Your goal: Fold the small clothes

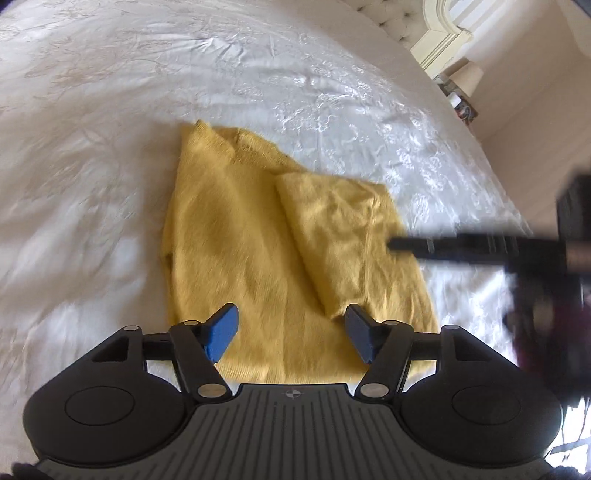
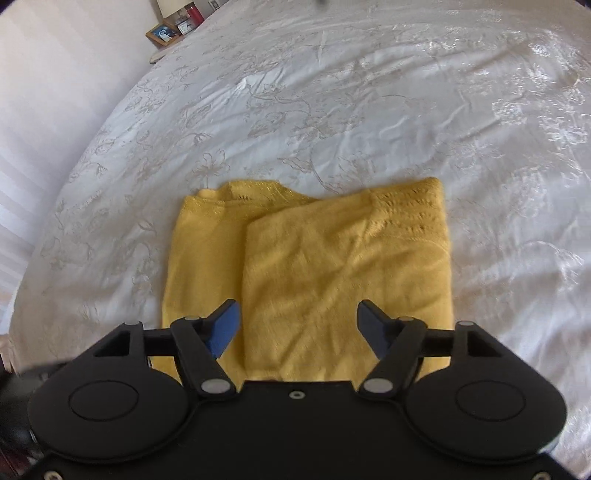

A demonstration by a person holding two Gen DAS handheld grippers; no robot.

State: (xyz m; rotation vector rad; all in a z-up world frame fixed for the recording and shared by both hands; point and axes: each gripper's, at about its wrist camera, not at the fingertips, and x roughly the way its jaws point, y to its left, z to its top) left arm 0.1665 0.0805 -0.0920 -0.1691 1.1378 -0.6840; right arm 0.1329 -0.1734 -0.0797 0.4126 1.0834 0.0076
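A small yellow knitted garment (image 1: pixel 243 236) lies flat on the white bedspread (image 1: pixel 110 110), with its right part folded over onto the body (image 1: pixel 347 236). My left gripper (image 1: pixel 291 332) is open and empty, just above the garment's near hem. The right gripper's fingers reach in from the right in the left wrist view (image 1: pixel 443 245), over the folded part. In the right wrist view the same garment (image 2: pixel 332 273) lies with the folded flap on top. My right gripper (image 2: pixel 299 328) is open and empty above the flap's near edge.
The embroidered white bedspread (image 2: pixel 332 92) fills both views. A bedside table with photo frames (image 2: pixel 166 31) stands at the far left in the right wrist view. A cream headboard and lamp (image 1: pixel 469 74) are at the far right in the left wrist view.
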